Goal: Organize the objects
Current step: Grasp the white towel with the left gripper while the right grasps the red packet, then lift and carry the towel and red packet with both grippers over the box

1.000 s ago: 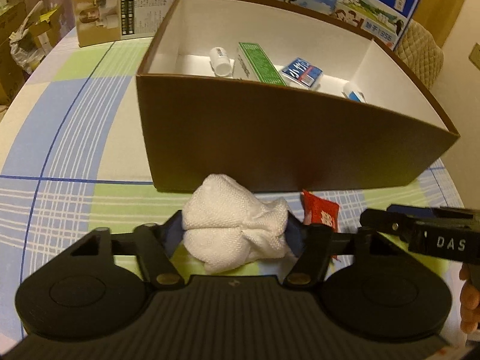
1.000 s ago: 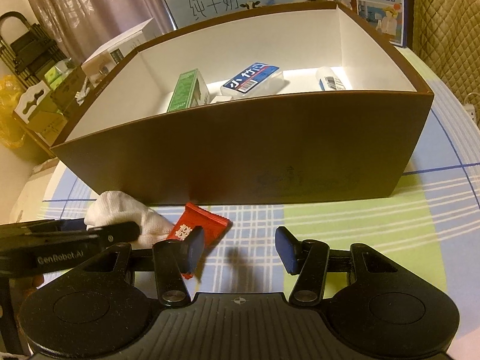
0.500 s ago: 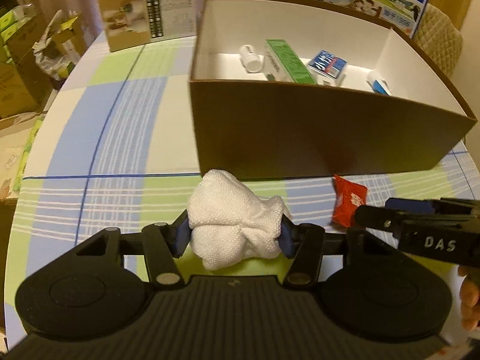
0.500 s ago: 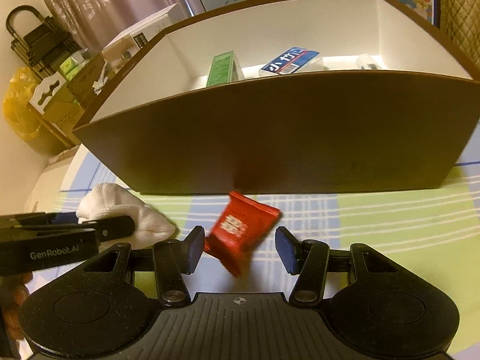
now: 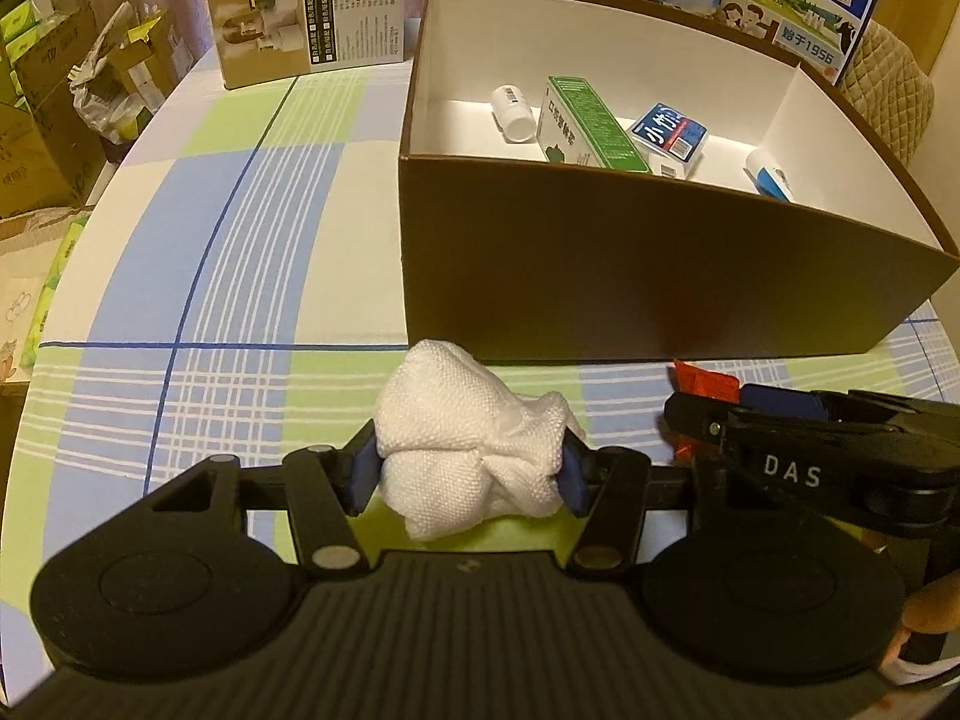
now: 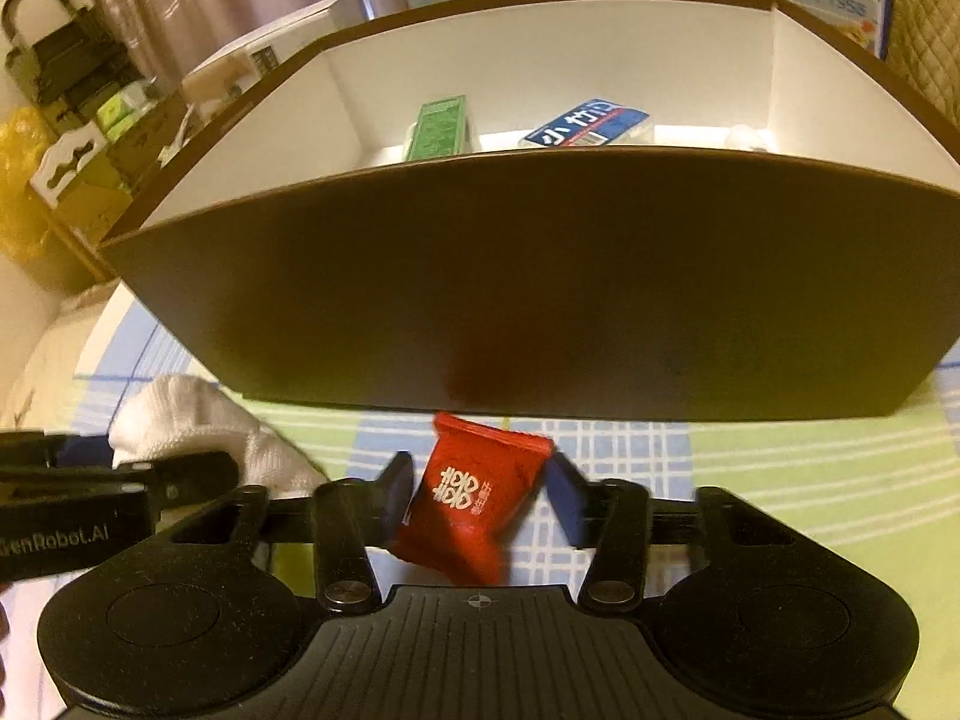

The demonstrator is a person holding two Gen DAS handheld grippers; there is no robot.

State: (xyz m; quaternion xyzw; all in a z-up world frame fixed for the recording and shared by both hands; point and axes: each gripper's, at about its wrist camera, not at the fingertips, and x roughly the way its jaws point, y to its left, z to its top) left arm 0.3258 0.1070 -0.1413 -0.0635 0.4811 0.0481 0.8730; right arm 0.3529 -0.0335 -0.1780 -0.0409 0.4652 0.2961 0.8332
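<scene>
On the surface covered with a blue, green and white checked cloth [image 5: 252, 252] stands a large brown cardboard box with a white inside [image 5: 630, 276], open at the top. The left gripper [image 5: 465, 471] has its fingers pressed against both sides of a crumpled white woven cloth [image 5: 468, 450], which bulges up between the blue pads just in front of the box's near wall. Just beside it to the right, the right gripper [image 6: 480, 495] is closing its fingers on a small red foil sachet with white characters [image 6: 471, 498]; the sachet sits tilted between the pads, its top corner near the foot of the box, and the pads look to be touching its edges. Inside the box lie a white plastic bottle [image 5: 511, 114], a green and white carton [image 5: 585, 123], a blue and white packet with printed characters [image 5: 669, 135] and a white and blue tube [image 5: 771, 174] near the right wall. Behind the box stand a tan printed carton [image 5: 312, 12] and a blue milk case [image 5: 804, 6].
</scene>
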